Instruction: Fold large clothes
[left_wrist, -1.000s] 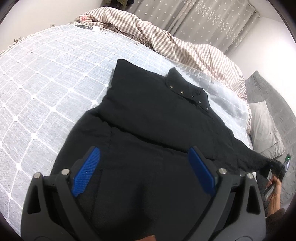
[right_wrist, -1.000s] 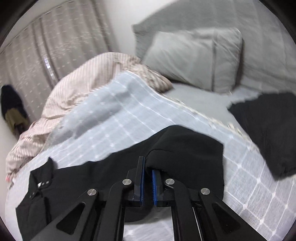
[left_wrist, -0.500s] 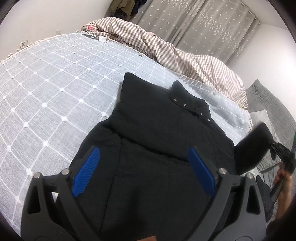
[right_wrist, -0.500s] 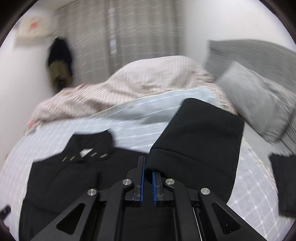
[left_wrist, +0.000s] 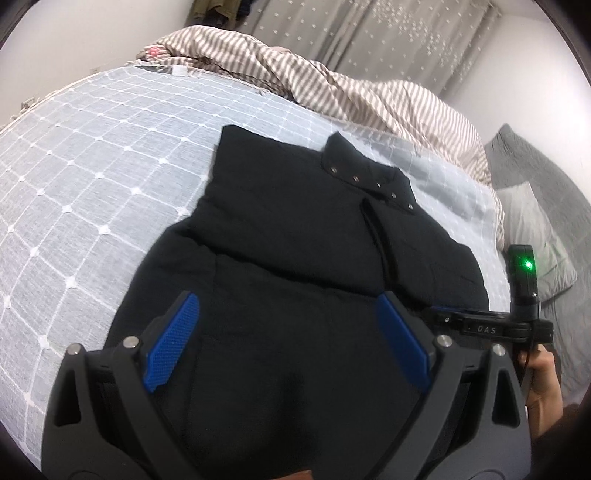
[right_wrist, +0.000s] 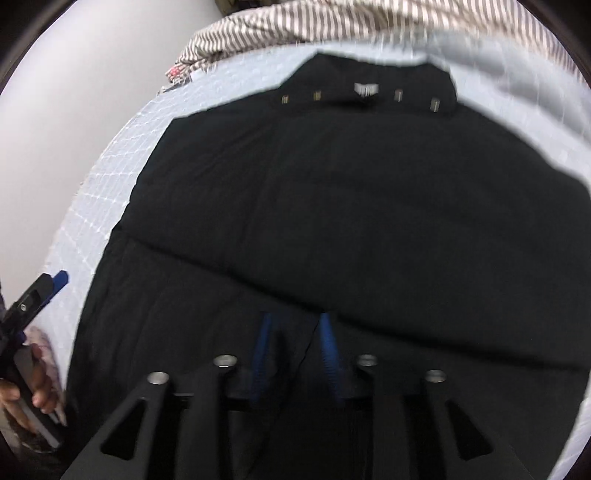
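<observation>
The left gripper (left_wrist: 288, 339) hangs over the near half of a black padded jacket (left_wrist: 295, 229), its blue pads (left_wrist: 171, 343) spread wide with nothing between them. The right gripper (right_wrist: 295, 354), seen in its own blurred view, points steeply down at the same garment; its jaws have just been opening and now stand a little apart, the blue pads (right_wrist: 328, 354) free of the dark cloth that lies beneath and between them. In the left wrist view the right gripper shows side-on at the jacket's right edge, a green light glowing on the small unit mounted above it, with the person's right hand (left_wrist: 541, 384) around its handle. In the right wrist view the left hand (right_wrist: 26, 391) grips its tool at the far left margin, beside the jacket.

The jacket lies flat across the middle of the bed, collar (left_wrist: 369, 177) at the far end with a row of metal snaps, hem nearest the cameras. A sleeve is folded in across the body, forming a diagonal ridge over the chest. Beneath it spreads a pale blue bedspread (left_wrist: 92, 177) crossed by a white grid. A brown-and-white striped duvet (left_wrist: 332, 85) is heaped along the far side, and grey pillows (left_wrist: 535, 225) rest at the right. Dotted grey curtains (left_wrist: 388, 33) hang behind.
</observation>
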